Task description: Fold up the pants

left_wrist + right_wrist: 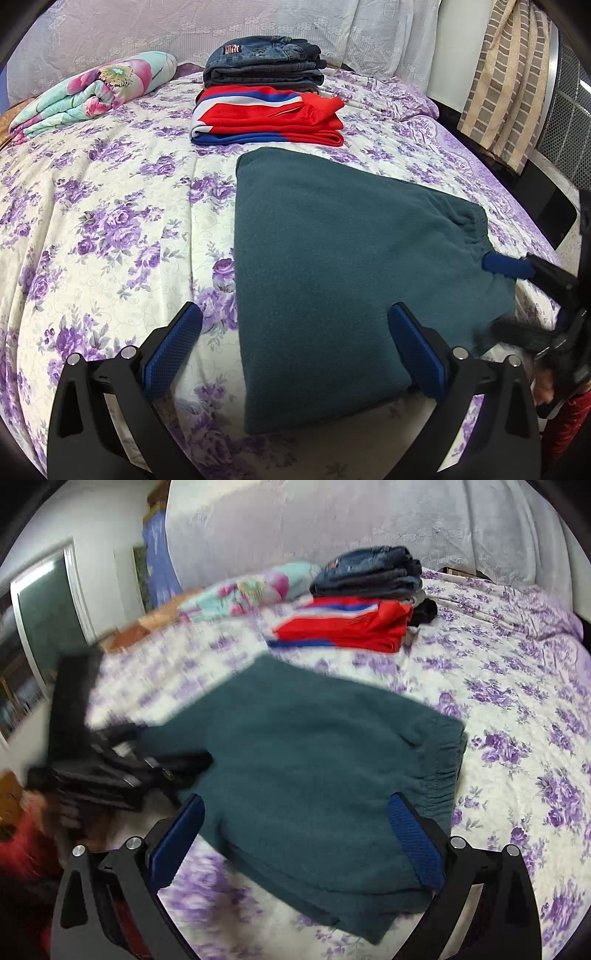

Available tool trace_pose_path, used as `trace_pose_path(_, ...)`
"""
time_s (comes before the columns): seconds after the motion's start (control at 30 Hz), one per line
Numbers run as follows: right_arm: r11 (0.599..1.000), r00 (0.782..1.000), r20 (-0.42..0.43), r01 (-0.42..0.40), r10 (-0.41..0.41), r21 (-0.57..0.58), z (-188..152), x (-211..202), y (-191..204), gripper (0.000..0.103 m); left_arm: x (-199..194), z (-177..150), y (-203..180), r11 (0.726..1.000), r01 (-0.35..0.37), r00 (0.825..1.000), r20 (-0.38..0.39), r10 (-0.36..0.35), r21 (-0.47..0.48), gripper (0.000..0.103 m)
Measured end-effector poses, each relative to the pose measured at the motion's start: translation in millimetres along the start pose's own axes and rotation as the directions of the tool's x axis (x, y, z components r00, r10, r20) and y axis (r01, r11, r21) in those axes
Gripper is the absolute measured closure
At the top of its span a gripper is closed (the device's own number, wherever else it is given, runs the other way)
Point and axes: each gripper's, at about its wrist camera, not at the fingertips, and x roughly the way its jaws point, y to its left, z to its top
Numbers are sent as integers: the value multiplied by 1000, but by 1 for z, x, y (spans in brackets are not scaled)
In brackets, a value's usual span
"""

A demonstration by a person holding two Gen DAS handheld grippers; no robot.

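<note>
Dark teal fleece pants lie folded flat on the bed, waistband toward the right; they also show in the right wrist view. My left gripper is open, its jaws wide apart above the near left edge of the pants, holding nothing. My right gripper is open over the near edge of the pants by the elastic waistband. One right fingertip shows in the left wrist view at the waistband edge. The left gripper's body appears blurred at the pants' left side.
The bed has a purple floral sheet. Folded red, white and blue pants lie behind the teal pants, with a stack of folded jeans further back. A rolled floral blanket lies back left. A striped towel hangs at right.
</note>
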Motion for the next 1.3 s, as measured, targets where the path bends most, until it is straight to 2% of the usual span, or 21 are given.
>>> trace_pose_path(0.1, 995, 999, 29, 10, -13, 97, 6, -12, -26, 3, -1, 0, 0, 1000, 0, 1000, 0, 0, -1, 4)
trace_pose_path(0.23, 972, 999, -9, 32, -31, 233, 6, -8, -67, 3, 0, 0, 0, 1000, -1, 1000, 0, 1, -1, 4)
trace_pose_path(0.3, 948, 999, -46, 19, -5, 317, 1, 0, -88, 3, 0, 0, 0, 1000, -1, 1000, 0, 1, 0, 4)
trace_pose_path(0.37, 925, 998, -43, -33, 53, 378, -5, 5, -102, 3, 0, 0, 0, 1000, -1, 1000, 0, 1, 0, 4)
trace_pose_path(0.53, 916, 994, -29, -84, 104, 392, -4, 10, -107, 3, 0, 0, 0, 1000, -1, 1000, 0, 1, 0, 4)
trace_pose_path(0.77, 928, 988, -69, -106, 140, 358, 20, 41, -106, 3, 0, 0, 0, 1000, 0, 1000, 0, 0, 0, 4)
trace_pose_path(0.97, 951, 991, -60, -95, 118, 294, 20, 49, -95, 4, 0, 0, -1, 1000, 1, 1000, -1, -1, -1, 4)
trace_pose_path(1.13, 929, 990, -18, -126, 141, 348, 11, 39, -105, 17, 1, -1, -1, 1000, 0, 1000, -1, 0, -2, 4)
trace_pose_path(1.3, 939, 991, -20, -121, 135, 323, 7, 36, -98, 22, 2, 2, -8, 1000, -25, 1000, -4, 25, 18, 4)
